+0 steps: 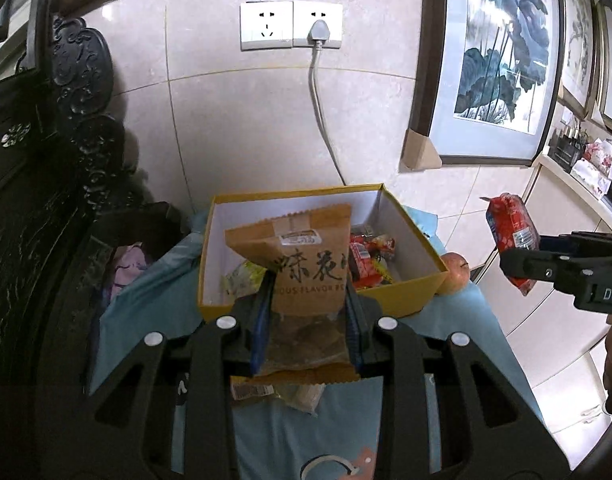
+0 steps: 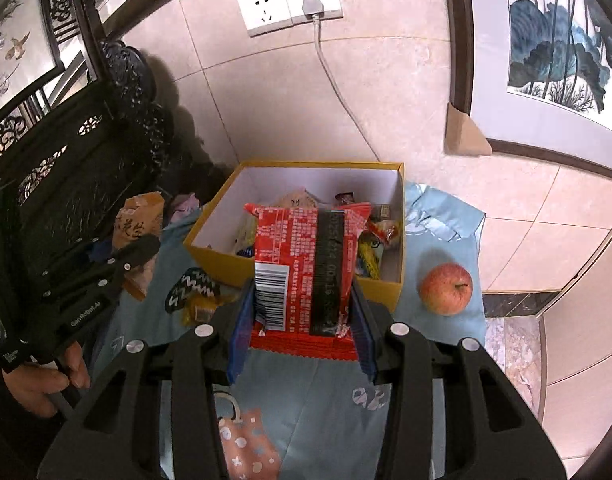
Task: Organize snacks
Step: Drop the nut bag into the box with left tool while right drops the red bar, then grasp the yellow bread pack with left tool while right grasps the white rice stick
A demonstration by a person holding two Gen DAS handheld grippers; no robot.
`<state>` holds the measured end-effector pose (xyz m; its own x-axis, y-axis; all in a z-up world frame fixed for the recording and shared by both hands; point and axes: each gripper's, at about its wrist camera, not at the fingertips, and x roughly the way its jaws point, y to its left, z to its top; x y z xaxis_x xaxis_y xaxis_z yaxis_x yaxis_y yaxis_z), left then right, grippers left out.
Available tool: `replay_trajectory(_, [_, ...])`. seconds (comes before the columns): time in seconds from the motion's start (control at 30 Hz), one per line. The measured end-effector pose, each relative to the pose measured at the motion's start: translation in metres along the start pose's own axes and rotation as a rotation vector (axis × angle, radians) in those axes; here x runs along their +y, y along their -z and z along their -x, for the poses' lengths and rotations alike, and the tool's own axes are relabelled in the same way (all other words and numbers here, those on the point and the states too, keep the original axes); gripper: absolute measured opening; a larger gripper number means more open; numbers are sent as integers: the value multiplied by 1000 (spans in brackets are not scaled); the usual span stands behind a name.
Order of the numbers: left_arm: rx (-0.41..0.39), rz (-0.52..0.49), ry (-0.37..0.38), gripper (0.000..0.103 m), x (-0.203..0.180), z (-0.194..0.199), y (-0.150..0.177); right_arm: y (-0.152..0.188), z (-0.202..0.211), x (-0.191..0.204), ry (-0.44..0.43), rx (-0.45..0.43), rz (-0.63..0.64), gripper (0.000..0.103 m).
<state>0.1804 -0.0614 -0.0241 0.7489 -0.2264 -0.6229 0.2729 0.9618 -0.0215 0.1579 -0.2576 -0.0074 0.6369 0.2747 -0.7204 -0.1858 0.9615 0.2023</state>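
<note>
Left hand-held gripper (image 1: 307, 332): pads clamped on lower half of brown kraft snack bag (image 1: 306, 264). Bag upright, long axis running straight away from the fingers, top edge toward the wall. Clear lower part w/ the snack pieces sits between the pads. Bag hangs in the air, not touching anything below.

Right hand-held gripper (image 2: 302, 332): clenched on red snack pack (image 2: 302, 268), barcode side facing cam. Same layout, long axis pointing fwd along the fingers, pack lifted clear of the blue cloth (image 2: 306, 396) on the table.

Under and near the left one: a couple of small wrapped snacks (image 1: 274, 394) lie loose on the cloth. In the right view, more loose bits left of the box: zigzag-print packet (image 2: 192, 290) and a small yellow one beside it.

Key relation: yellow box (image 1: 321, 308) is dead ahead of both grippers and lower, open top, near wall just beyond the fingertips. Both held items already project over the box opening as seen from each cam; actual overlap can't be confirmed, could be parallax. Box holds mixed wrappers, red ones toward its right side, pale green at left.

Nearer arm: can't call it, both look about equally far from the near wall. Left lines up w/ box's centre-left, right w/ centre-right, so paths shouldn't cross.

Judgement: next = move fwd + lower, release inside. Long items will likely lean on the back wall or tip flat onto the pile.

Apple (image 2: 445, 288) sits on the cloth just beside the box's right wall, not in the way.
</note>
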Motion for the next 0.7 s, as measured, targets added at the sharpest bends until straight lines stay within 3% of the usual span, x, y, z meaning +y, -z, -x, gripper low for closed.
replay_trajectory(0.27, [38,42,9,31,7,-41,-27,-36,-25,-9,30,-1,1,44])
replay_trajectory(0.5, [37,-3,-24,32,6,-88,-66,-82,-68,-22,53,-11,-16,45])
replay_trajectory(0.53, [40,-7,-28,37,7,-98,-74,-87,-74,-24,51,-15,-19,45])
replay_trajectory(0.57, [54,-15,-30,49,6,-111,-79,-93,-88,-28,57,-1,-23,48])
replay_trajectory(0.6, [70,-18,-36,84,6,-119,-81,-96,-99,-32,76,18,-33,59])
replay_trajectory(0.63, [89,-23,-58,93,7,-132,-81,-97,-108,-36,98,32,-49,62])
replay_trajectory(0.7, [112,-36,-86,93,11,-142,-74,-90,-118,-41,105,57,-78,62])
